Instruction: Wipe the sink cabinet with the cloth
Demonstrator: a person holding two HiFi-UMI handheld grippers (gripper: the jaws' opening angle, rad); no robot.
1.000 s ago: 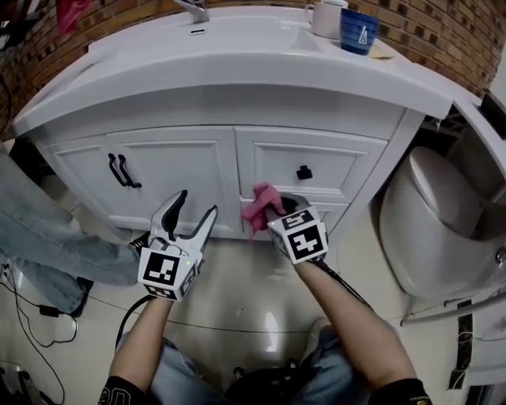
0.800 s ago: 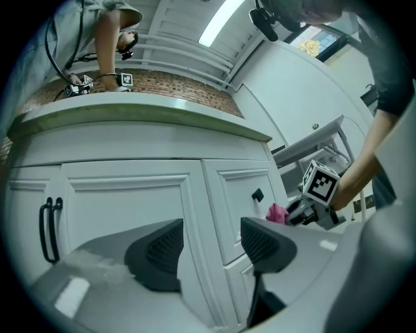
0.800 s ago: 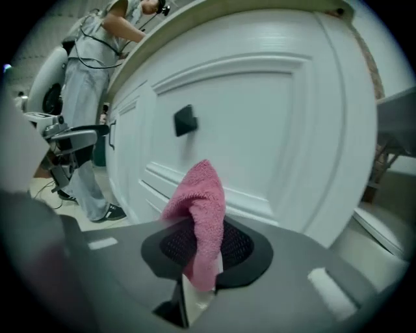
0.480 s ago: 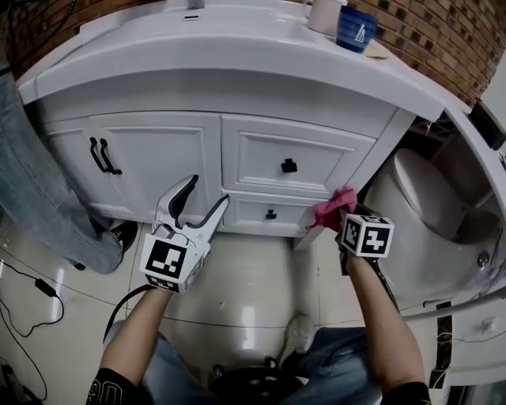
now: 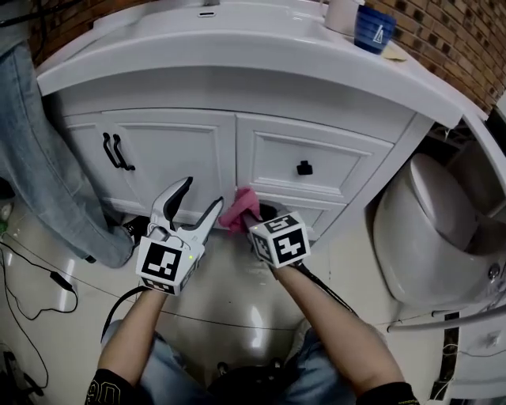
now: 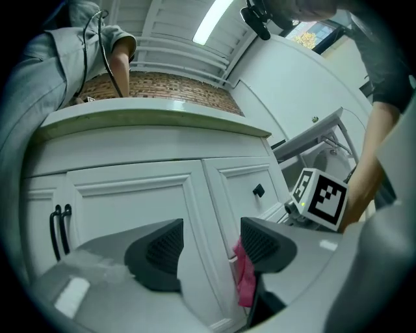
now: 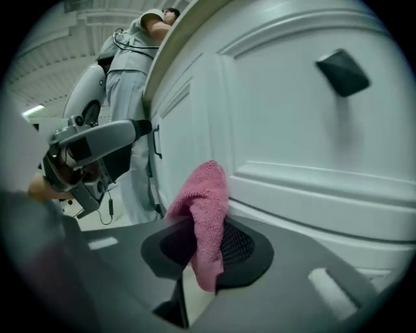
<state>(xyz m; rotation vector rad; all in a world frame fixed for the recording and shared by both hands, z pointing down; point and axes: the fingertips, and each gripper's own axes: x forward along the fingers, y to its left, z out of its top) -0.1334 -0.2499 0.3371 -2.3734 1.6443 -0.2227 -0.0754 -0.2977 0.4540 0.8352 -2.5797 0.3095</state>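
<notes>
Pinching the pink cloth (image 7: pixel 205 201), the right gripper (image 7: pixel 208 244) has the sink cabinet (image 5: pixel 182 150) straight ahead, cloth tip at the drawer front (image 7: pixel 312 188) (touching, seemingly); left gripper (image 6: pixel 209 244) gapes empty, just beside.

**Sink cabinet top & floor**

White countertop (image 5: pixel 237 59) of the sink cabinet (image 5: pixel 174 158): at the back R corner sits a blue mug (image 5: pixel 375 28), w/ a white cup (image 5: pixel 342 13) just beside it on the L. A pale yellowish item (image 5: pixel 396 54), too small to ID, lies near the mug's R. Glossy light tile floor (image 5: pixel 237 300) carries the cabinet, a white toilet (image 5: pixel 431 229) just R of it, a thin black cable (image 5: pixel 55 278) at far L, & a bystander's jeans-clad leg (image 5: pixel 47 158) by the cabinet's L door.
</notes>
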